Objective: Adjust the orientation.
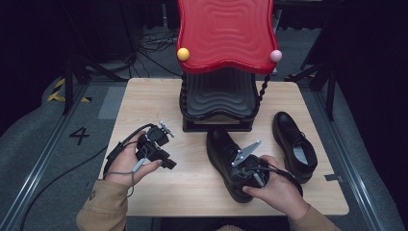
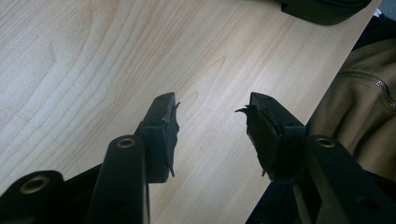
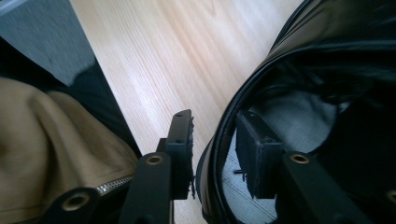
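- My right gripper (image 1: 240, 169) sits at the heel end of the near black shoe (image 1: 222, 151), which lies on the wooden table (image 1: 144, 103) in front of me, toe pointing away toward the rack.
- In the right gripper view the jaws straddle the shoe's heel collar (image 3: 219, 149) — one jaw outside the wall, the other down inside the opening over the grey insole (image 3: 299, 116).
- Those jaws stand partly spread; there is a gap between the outer pad and the leather, so I read them as not pressing on the collar. How close the inner pad sits to the lining I cannot tell.
- My right hand (image 1: 276, 190) wraps the gripper body from the near side, and its grey three-cornered plate (image 1: 246, 151) sticks up over the shoe.
- My left gripper (image 1: 156, 144) is held off to the left, well apart from both shoes, its cable looping round my left hand (image 1: 127, 161).
- In the left gripper view its jaws are spread wide with only bare wood grain between them — nothing held.
- The second black shoe (image 1: 294, 144) lies to the right of the first, apart from it, near the table's right side.
- Behind both shoes stands a rack with a red wavy top shelf (image 1: 226, 31) and a dark shelf (image 1: 219, 96) below it; a yellow ball (image 1: 183, 54) and a pink ball (image 1: 275, 56) cap its front corners.
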Demonstrator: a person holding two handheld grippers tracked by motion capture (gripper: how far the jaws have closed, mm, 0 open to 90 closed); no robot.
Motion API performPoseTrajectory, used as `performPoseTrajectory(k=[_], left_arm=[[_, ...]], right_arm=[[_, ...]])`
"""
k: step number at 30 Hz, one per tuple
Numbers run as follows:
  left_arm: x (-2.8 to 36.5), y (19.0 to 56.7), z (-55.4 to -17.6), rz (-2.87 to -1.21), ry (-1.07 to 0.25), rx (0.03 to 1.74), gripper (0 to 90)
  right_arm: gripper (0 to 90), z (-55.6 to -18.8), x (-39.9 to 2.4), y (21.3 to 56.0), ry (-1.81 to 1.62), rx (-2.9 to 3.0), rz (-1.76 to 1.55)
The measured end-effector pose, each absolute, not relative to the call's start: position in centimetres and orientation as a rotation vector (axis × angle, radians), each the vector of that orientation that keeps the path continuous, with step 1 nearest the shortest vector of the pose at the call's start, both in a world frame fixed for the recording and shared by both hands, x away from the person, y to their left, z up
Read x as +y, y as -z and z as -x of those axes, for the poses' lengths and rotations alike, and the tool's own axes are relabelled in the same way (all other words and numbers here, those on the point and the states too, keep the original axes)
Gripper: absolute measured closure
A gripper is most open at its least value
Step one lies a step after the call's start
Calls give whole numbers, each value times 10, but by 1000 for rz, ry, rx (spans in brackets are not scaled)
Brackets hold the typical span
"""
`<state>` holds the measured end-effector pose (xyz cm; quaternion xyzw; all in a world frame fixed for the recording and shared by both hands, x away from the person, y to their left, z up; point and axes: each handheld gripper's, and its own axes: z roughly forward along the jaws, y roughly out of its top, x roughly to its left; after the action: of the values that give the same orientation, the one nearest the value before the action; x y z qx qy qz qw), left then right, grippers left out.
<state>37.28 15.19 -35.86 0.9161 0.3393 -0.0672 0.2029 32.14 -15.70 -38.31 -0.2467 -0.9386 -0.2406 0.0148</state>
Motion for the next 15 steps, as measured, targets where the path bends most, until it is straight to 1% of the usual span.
performPoseTrajectory(k=[4, 8, 11, 15], left_arm=[[150, 359, -375, -2562, 189, 934, 525], [146, 359, -378, -2565, 195, 927, 525], [143, 360, -381, -2561, 200, 927, 525], [142, 362, -384, -2561, 208, 942, 522]], right_arm=[[627, -324, -179, 363, 857, -2893, 824], [604, -331, -213, 347, 955, -2858, 914], [587, -338, -237, 342, 981, -2856, 1005], [586, -345, -269, 337, 975, -2852, 1175]])
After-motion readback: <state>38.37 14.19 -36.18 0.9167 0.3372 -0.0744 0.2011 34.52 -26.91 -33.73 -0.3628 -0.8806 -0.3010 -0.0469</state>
